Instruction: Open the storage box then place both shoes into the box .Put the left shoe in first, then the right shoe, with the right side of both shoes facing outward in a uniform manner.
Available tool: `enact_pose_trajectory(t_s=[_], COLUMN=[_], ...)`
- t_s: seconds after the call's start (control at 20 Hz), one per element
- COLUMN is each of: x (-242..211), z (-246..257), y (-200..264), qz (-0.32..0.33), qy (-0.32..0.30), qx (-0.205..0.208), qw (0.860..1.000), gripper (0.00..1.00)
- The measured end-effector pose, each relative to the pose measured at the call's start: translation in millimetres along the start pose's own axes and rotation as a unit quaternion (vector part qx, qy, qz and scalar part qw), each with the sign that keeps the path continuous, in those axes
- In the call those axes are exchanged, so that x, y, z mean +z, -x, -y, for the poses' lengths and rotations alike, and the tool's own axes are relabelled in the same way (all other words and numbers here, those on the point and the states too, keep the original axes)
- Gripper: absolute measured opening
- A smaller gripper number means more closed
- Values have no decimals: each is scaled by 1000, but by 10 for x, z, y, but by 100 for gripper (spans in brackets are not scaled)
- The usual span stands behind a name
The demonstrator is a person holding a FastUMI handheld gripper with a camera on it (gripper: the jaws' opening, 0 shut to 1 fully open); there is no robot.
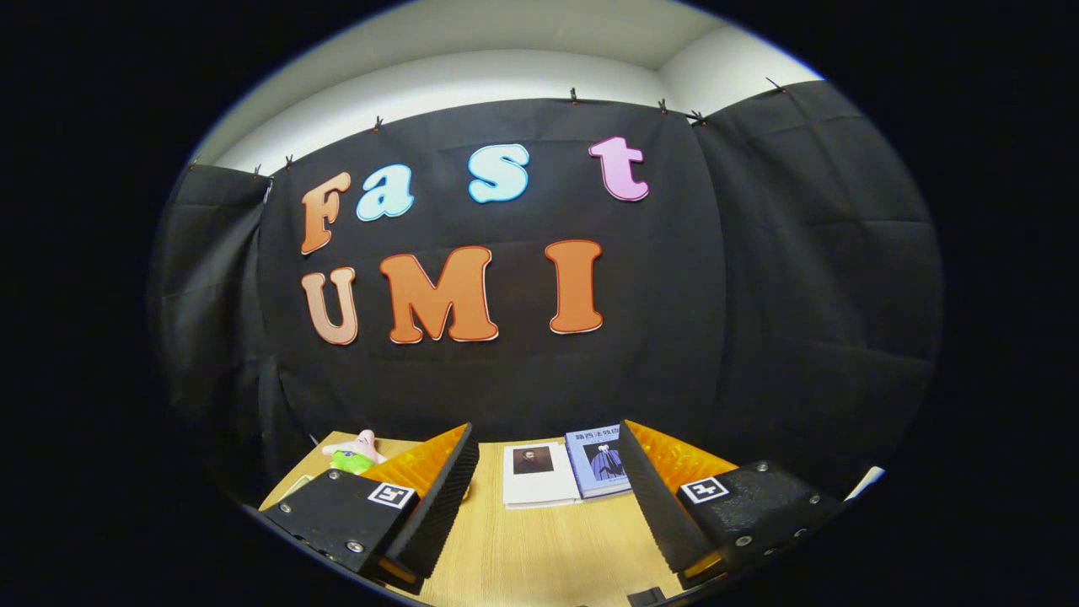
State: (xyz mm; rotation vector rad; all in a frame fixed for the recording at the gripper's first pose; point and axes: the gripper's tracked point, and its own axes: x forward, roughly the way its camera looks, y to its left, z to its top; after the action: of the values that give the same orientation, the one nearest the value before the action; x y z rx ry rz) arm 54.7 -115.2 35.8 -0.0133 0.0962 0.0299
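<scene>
My gripper (548, 493) is held above a wooden table (539, 548) and points toward the booth's back wall. Its two fingers (438, 497) stand wide apart with nothing between them, so it is open. No shoe or storage box is among the things I can see ahead of the fingers.
Two books lie side by side on the table beyond the fingers: a white one (538, 474) and a blue one (598, 462). A small pink and green plush toy (356, 453) lies at the table's far left, behind the left finger. The black cloth wall stands close behind the table.
</scene>
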Motion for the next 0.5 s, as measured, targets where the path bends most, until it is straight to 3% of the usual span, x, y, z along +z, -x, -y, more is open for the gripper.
enact_pose_trajectory(t_s=[0.5], x=[-28], z=[185], y=[101], qz=[-4], qy=[8], qx=[-7], qw=[1000], gripper=[99])
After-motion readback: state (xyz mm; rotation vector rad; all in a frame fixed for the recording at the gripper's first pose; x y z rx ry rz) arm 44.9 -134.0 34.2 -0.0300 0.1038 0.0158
